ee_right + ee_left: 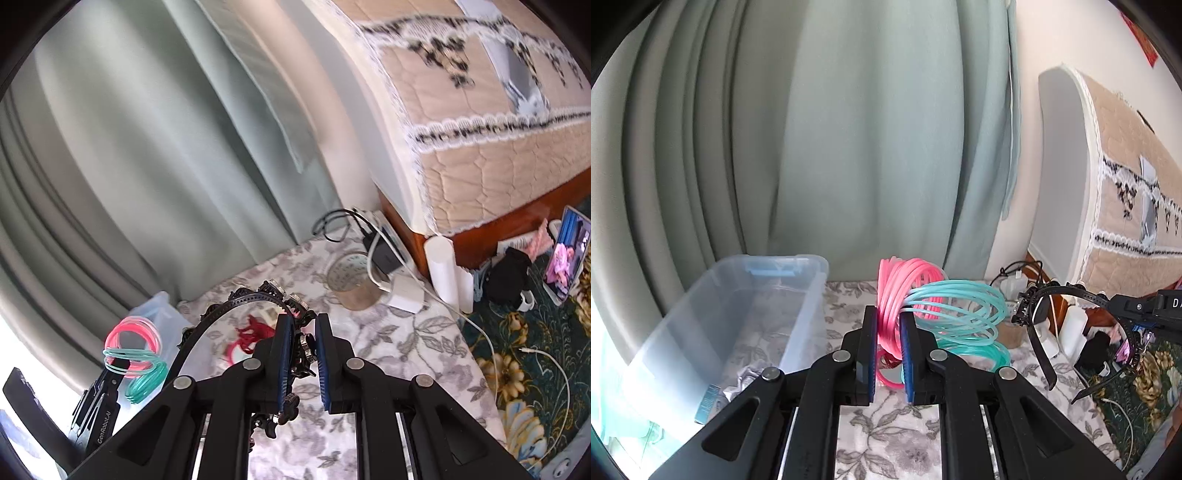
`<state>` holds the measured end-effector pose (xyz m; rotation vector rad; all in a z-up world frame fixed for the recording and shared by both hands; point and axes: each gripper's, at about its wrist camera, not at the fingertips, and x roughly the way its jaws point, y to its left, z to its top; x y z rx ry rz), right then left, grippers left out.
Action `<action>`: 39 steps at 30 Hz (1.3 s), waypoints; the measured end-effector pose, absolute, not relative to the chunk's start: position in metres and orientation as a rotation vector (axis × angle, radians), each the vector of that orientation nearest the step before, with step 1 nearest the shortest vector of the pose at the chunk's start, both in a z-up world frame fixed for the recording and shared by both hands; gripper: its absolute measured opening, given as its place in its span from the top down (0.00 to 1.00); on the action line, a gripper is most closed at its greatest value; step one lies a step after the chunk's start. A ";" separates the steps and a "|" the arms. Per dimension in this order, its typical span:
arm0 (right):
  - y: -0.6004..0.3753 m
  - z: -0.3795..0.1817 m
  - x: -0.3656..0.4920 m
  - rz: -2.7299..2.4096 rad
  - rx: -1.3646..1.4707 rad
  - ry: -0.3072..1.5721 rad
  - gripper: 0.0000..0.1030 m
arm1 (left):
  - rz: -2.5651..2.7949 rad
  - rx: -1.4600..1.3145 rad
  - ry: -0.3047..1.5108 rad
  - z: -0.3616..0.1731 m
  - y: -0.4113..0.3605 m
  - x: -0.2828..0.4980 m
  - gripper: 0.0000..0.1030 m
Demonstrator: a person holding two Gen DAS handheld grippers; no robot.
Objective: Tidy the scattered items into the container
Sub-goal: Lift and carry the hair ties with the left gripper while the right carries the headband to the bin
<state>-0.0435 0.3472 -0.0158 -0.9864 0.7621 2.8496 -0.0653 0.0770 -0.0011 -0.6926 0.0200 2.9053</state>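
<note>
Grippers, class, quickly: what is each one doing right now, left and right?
Left gripper: closed on the pink and teal plastic rings.
Right gripper: closed on the black studded headband.

Black headband (236,306) between right tongs (303,354)

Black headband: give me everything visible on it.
The black headband is a thin, arched plastic band with a toothed inner edge, and small decorations with metallic studs clustered along its outer side. The right gripper holds it pinched at one decorated stretch, lifted above the floral cloth. In the left wrist view its free ends hang down and taper. Only the pads touch it.
</note>
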 end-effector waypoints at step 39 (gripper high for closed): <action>0.169 0.054 -0.037 3.190 -0.946 0.462 0.86 | 3.132 -0.562 -0.369 0.029 -0.107 -0.001 0.89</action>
